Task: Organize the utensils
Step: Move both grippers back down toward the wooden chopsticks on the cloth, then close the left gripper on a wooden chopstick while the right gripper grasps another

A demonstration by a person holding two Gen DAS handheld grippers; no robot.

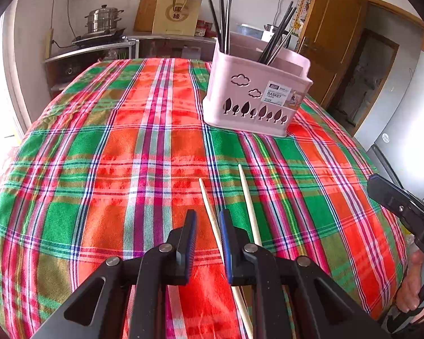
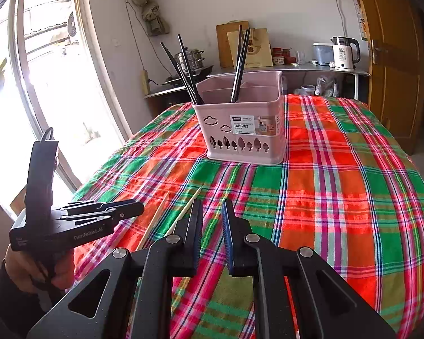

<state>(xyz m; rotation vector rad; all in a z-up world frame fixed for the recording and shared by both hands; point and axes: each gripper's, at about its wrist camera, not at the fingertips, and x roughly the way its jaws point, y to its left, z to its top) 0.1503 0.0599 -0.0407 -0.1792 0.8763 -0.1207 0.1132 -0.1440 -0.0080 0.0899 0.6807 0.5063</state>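
Two pale wooden chopsticks lie on the plaid tablecloth (image 1: pixel 99 152). One chopstick (image 1: pixel 209 206) runs between my left gripper's (image 1: pixel 207 227) open jaws; the other (image 1: pixel 248 200) lies just right of them. Both chopsticks also show in the right wrist view (image 2: pixel 183 210), left of my right gripper (image 2: pixel 213 214), which is open and empty above the cloth. A pink divided basket (image 1: pixel 254 96) stands further back and holds several black chopsticks (image 1: pixel 222 14) upright; it also shows in the right wrist view (image 2: pixel 246 130).
The right gripper's body (image 1: pixel 404 212) shows at the right edge of the left wrist view. A counter with a steel pot (image 1: pixel 103 19), a cutting board and a kettle (image 2: pixel 343 52) stands behind the table. A wooden door (image 2: pixel 393 56) is to the right, a window (image 2: pixel 42 84) to the left.
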